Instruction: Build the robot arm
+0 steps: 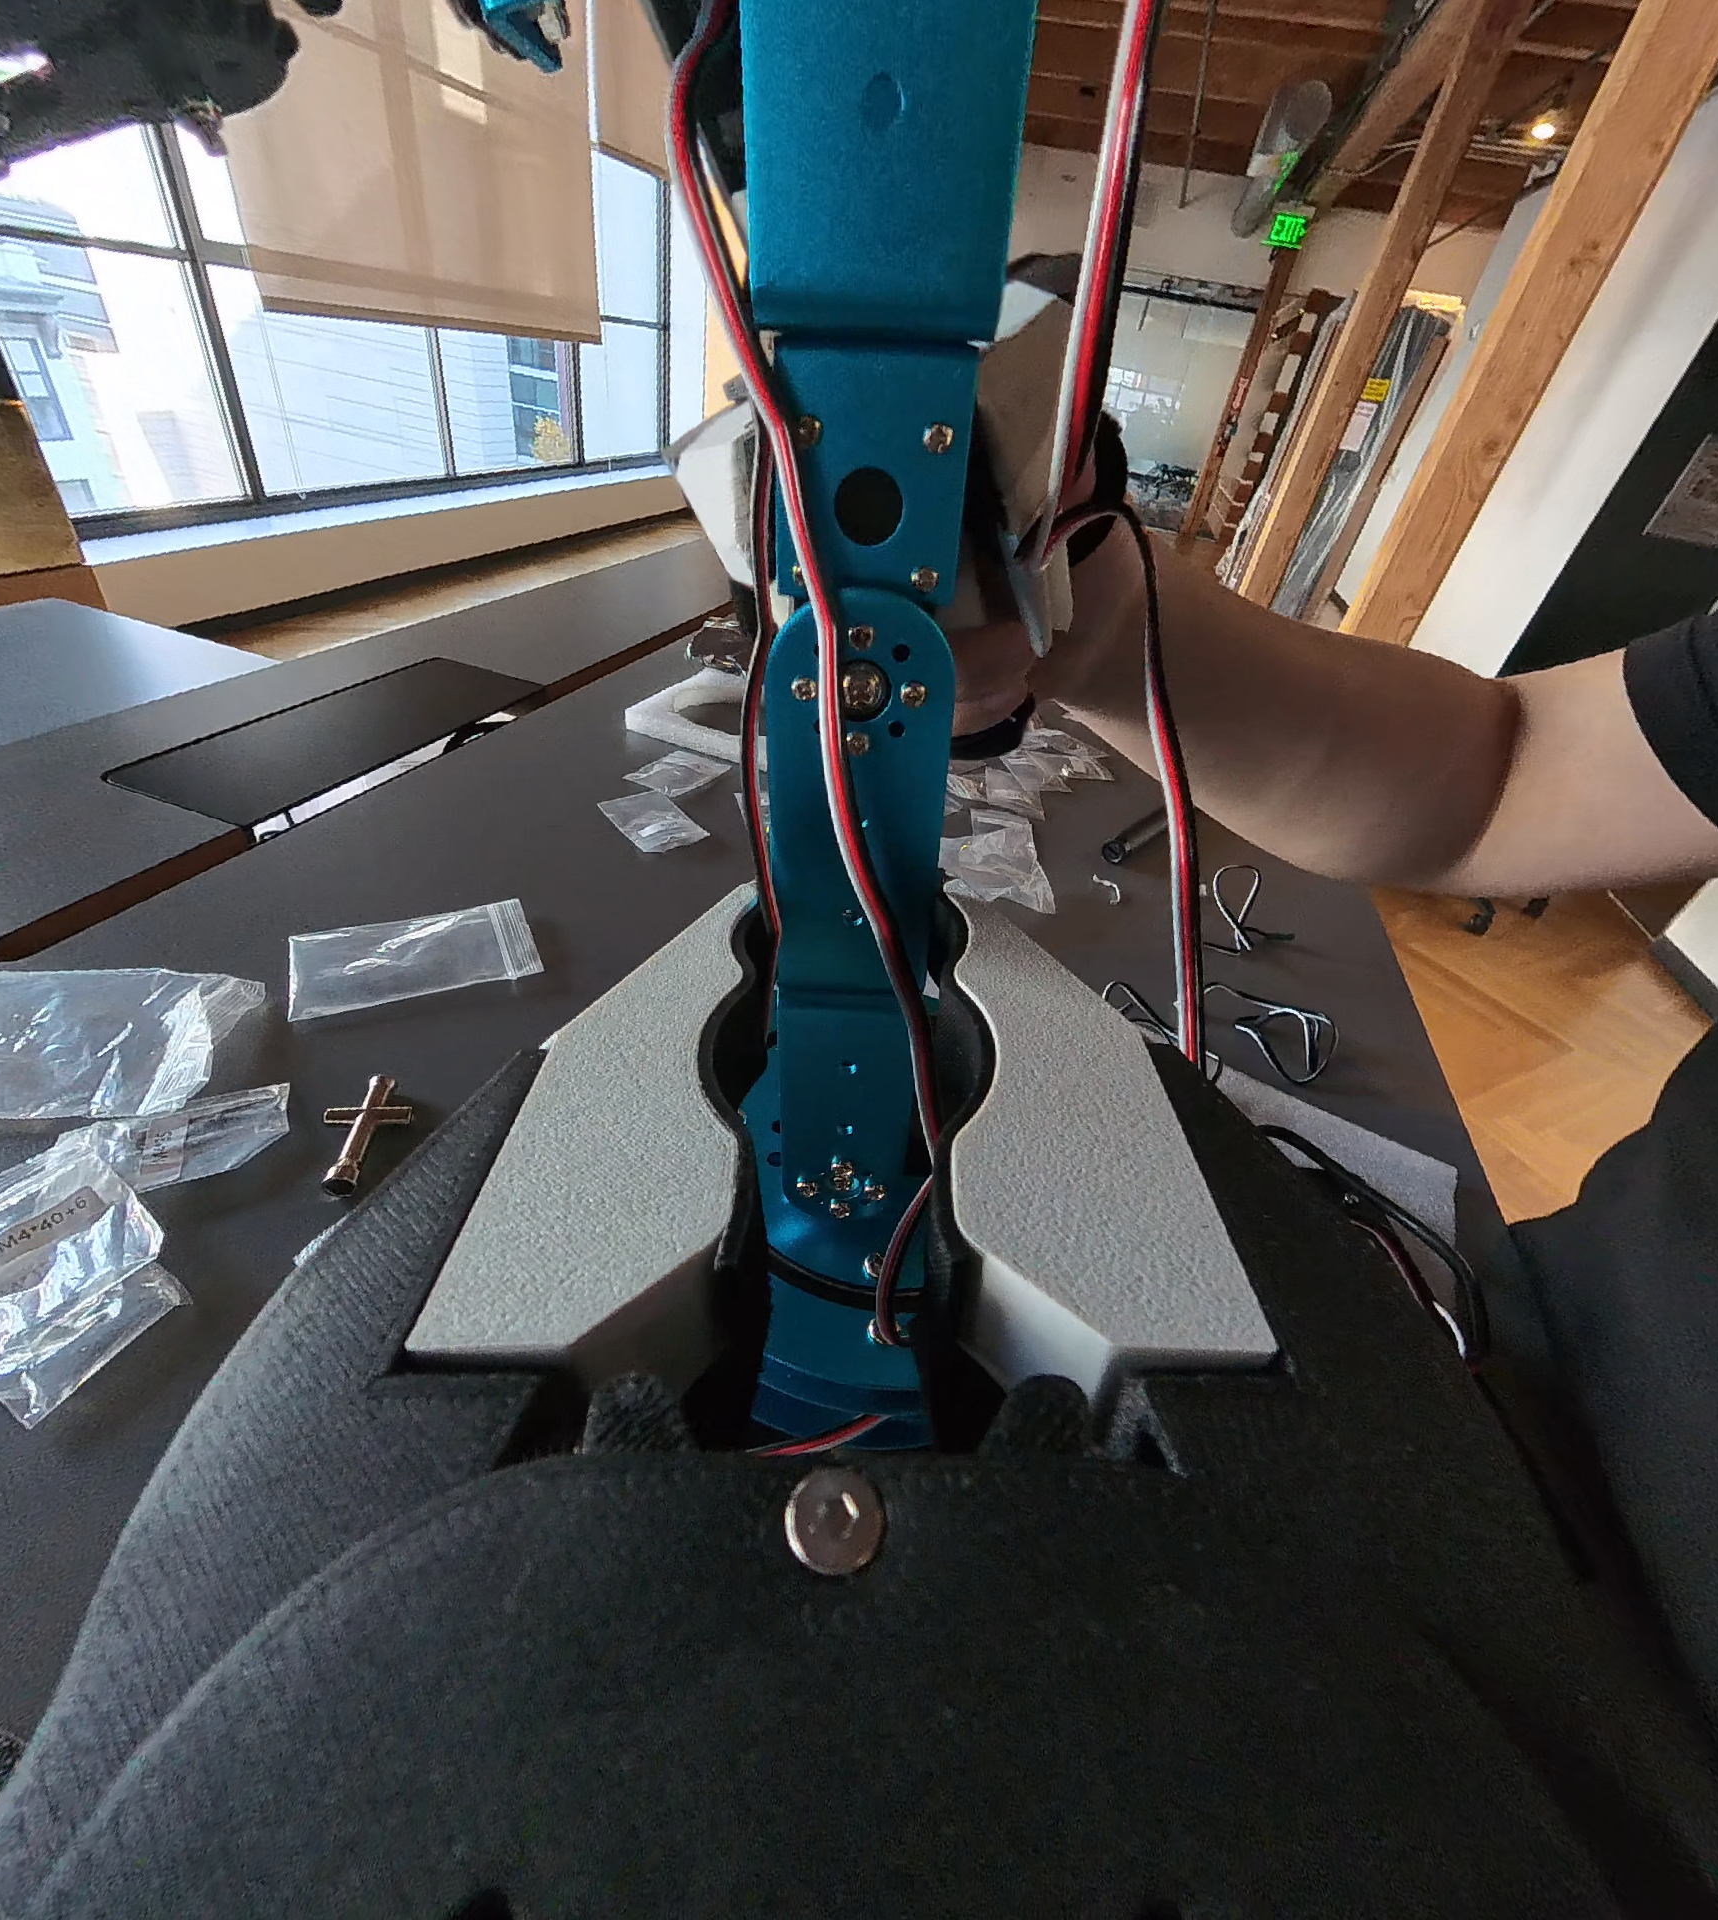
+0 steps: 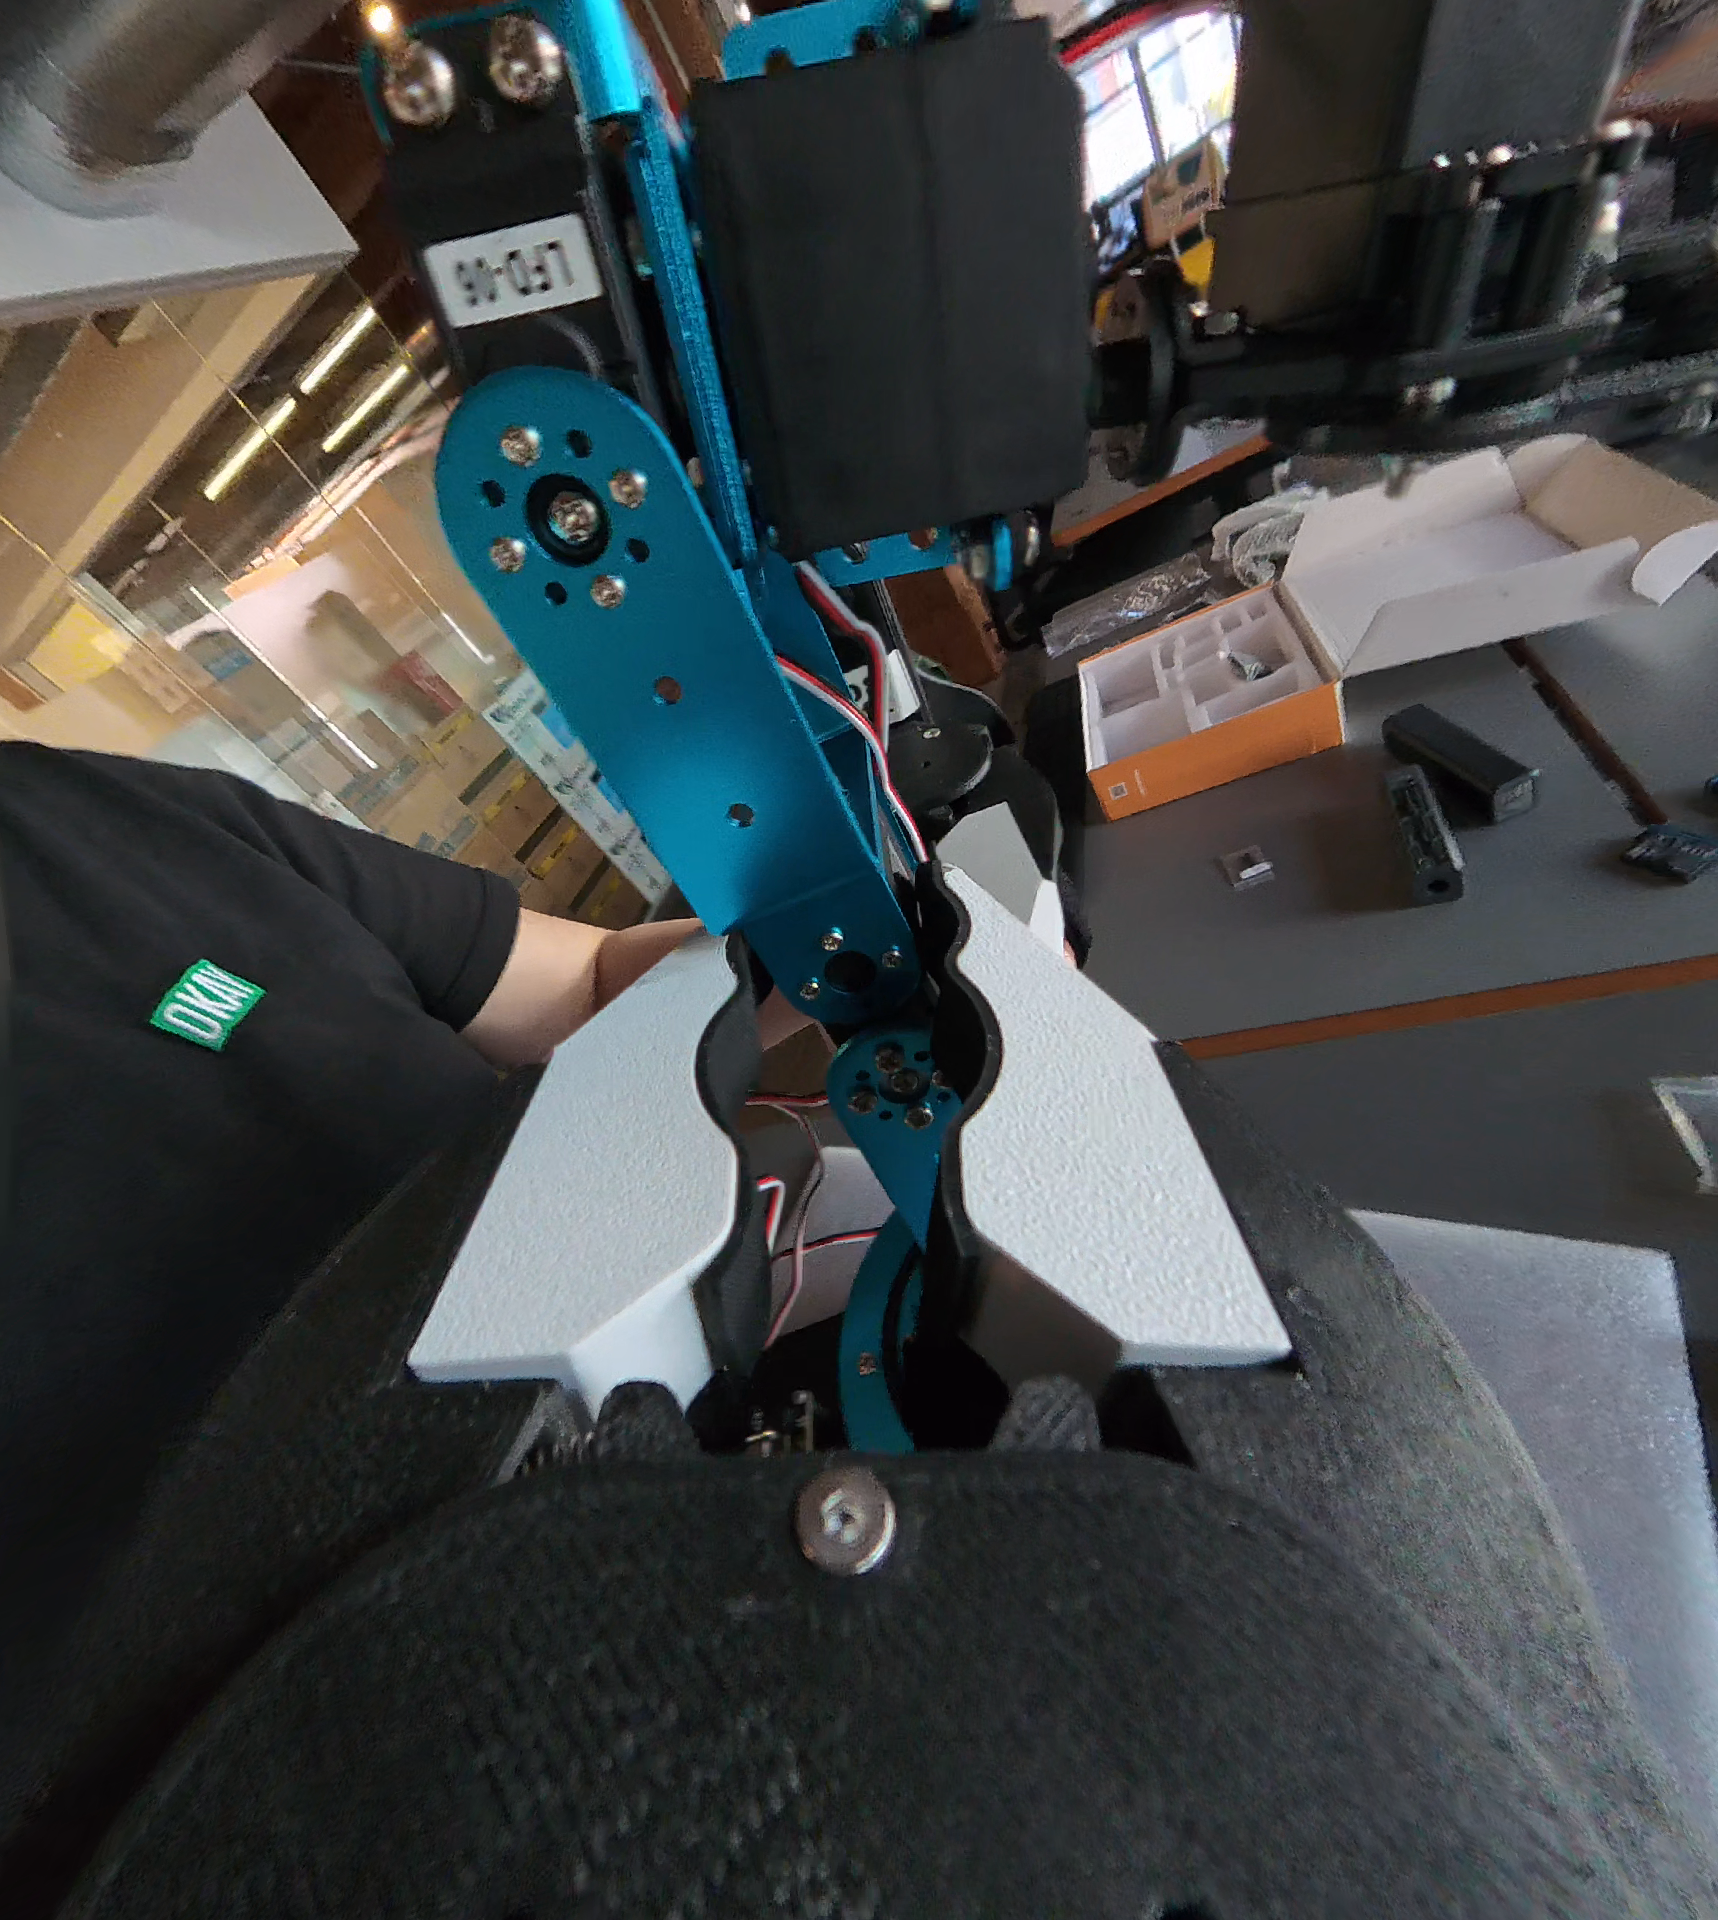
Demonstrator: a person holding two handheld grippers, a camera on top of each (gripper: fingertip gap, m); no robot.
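Both the left gripper and right gripper clench the blue arm; its loose wires risk snagging or pinching.

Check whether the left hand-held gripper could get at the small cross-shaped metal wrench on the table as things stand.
Probably not yet: the left hand-held gripper is shut on the blue metal arm. The cross-shaped wrench lies uncovered on the table beside it.

My left gripper clamps the blue metal arm at frame centre, plastic bags lower left.
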